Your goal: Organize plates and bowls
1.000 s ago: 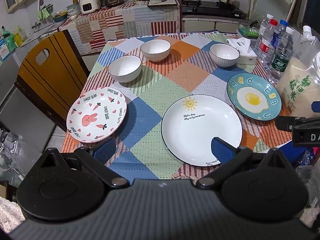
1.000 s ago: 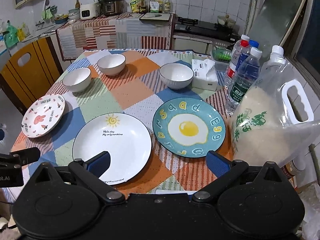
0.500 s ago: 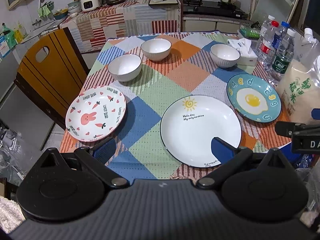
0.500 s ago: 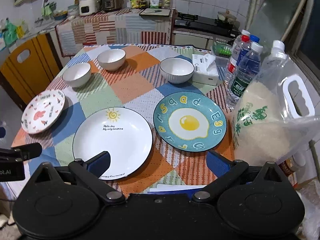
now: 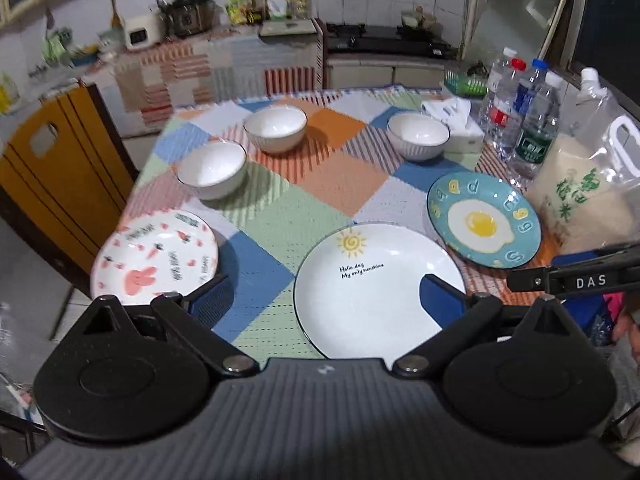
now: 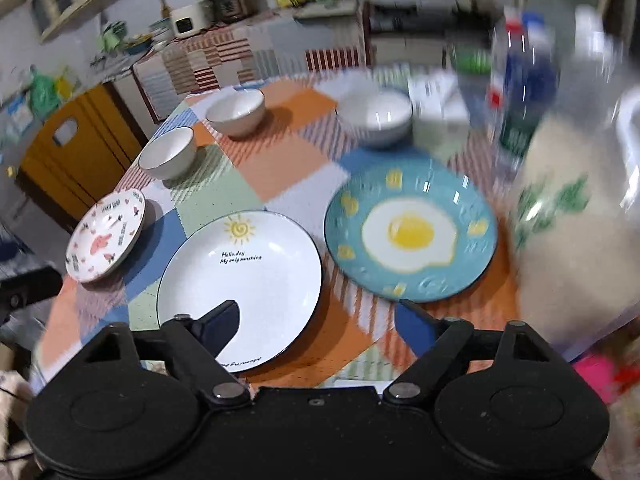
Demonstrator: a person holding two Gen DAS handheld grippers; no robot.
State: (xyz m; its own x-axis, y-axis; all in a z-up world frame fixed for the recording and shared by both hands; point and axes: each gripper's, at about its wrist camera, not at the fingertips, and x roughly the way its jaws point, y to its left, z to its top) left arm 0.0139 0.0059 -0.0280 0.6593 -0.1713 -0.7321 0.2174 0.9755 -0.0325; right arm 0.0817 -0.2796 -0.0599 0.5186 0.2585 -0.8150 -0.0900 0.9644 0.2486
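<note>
White glazed china made up the largest dish, the sunshine plate [image 5: 376, 292], thin dark rim, a yellow sun and a line of script near its far edge. It lay flat near the front edge of the patchwork tablecloth [image 5: 332, 176]. To its right, just beside it and not touching, sat the teal egg plate [image 6: 410, 234], a fried egg painted at its centre with yellow letters round the rim. To its left, near the cloth's left edge, was the pink rabbit plate [image 5: 154, 262]. Beyond the sunshine plate stood three white bowls: the left bowl [image 5: 212, 168], the middle bowl [image 5: 276, 128] and the right bowl [image 5: 418, 136], well apart from one another, with bare cloth between them and the plates. Right of the egg plate, a rice bag [image 5: 584, 196] and water bottles [image 5: 524, 120] crowded the table's right edge.

The left gripper [image 5: 326, 296] hung wide with nothing between its fingers. The right gripper [image 6: 316, 326] was closing, its jaws spread over the gap between the sunshine plate and the egg plate, pressing on nothing.
</note>
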